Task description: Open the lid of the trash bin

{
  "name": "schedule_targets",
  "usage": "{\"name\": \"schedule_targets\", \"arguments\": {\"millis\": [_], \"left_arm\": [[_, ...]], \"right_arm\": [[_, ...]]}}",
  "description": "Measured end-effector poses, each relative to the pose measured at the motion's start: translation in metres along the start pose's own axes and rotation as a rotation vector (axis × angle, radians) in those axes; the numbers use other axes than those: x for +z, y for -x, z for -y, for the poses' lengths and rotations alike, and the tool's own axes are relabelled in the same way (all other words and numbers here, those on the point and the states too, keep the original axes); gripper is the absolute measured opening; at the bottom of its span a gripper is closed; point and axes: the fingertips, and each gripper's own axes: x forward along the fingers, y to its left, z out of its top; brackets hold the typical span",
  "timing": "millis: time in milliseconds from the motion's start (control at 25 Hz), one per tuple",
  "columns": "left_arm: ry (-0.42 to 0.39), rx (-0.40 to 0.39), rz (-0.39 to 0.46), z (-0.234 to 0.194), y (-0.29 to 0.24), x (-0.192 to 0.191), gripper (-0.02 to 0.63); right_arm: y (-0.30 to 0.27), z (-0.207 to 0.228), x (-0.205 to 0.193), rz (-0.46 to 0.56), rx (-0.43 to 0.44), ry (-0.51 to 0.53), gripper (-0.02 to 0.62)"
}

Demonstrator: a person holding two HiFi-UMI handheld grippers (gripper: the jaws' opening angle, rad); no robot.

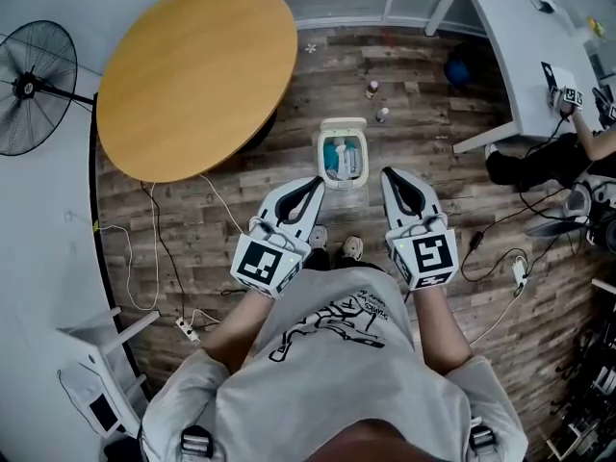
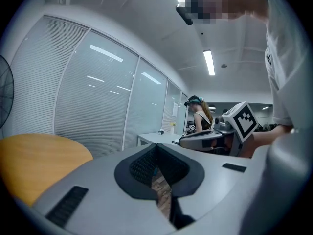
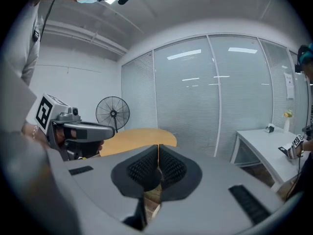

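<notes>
A small cream trash bin (image 1: 343,152) stands on the wooden floor just ahead of my feet; from above its top shows bluish and white contents, and I cannot tell how the lid sits. Both grippers are held high in front of my chest, above the bin and apart from it. The left gripper (image 1: 318,180) points toward the bin's left side and is shut on nothing. To the bin's right, the right gripper (image 1: 387,172) is also shut and empty. In the left gripper view the jaws (image 2: 157,146) meet; in the right gripper view (image 3: 158,148) they meet too. The bin is hidden in both gripper views.
A round wooden table (image 1: 192,75) stands to the left of the bin, with a floor fan (image 1: 34,85) beyond it. Two small bottles (image 1: 376,102) stand behind the bin. A white desk (image 1: 520,46) and a seated person (image 1: 577,152) are at right. Cables and a power strip (image 1: 188,330) lie on the floor.
</notes>
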Motion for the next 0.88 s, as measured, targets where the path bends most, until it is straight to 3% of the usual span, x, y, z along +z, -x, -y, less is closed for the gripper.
{"name": "schedule_targets", "arguments": {"millis": [880], "left_arm": [[-0.065,0.029,0.140,0.005,0.040,0.089,0.018]], "right_arm": [[0.037,-0.037,0.100,0.164,0.042,0.081,0.006]]}}
